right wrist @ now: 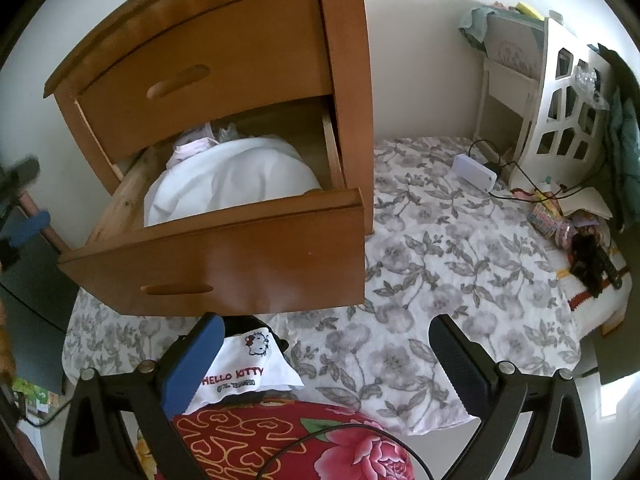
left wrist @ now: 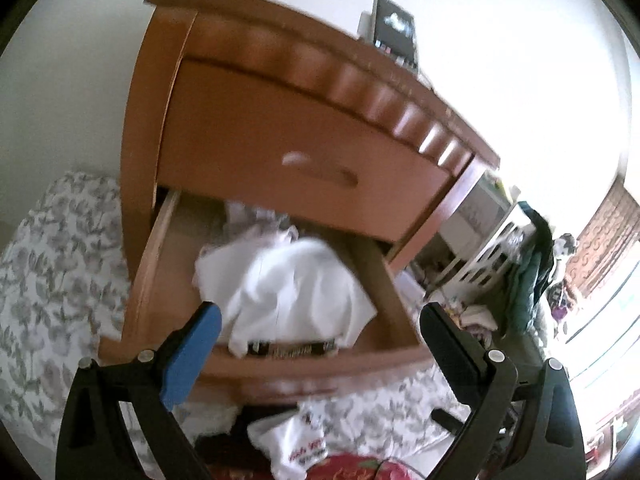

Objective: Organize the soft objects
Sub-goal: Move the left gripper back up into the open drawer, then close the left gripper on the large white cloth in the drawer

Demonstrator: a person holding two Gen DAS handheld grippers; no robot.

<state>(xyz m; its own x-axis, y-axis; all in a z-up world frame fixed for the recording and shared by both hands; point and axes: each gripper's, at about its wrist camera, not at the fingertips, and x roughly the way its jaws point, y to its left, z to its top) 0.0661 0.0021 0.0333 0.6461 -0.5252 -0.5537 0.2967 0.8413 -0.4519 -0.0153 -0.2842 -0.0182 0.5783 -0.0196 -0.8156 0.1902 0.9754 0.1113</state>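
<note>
Left gripper [left wrist: 320, 328] fingers spread wide, nothing held, over open drawer [left wrist: 256, 360] w/ white cloth [left wrist: 292, 292] inside

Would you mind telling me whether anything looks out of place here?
The lower drawer stands pulled open, with white cloth heaped loosely inside rather than folded. A Hello Kitty cloth lies crumpled below it.

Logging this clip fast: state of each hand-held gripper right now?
Left hand-held gripper: open, holding nothing, above the white cloth in the open drawer.
Right hand-held gripper: open, holding nothing.
</note>
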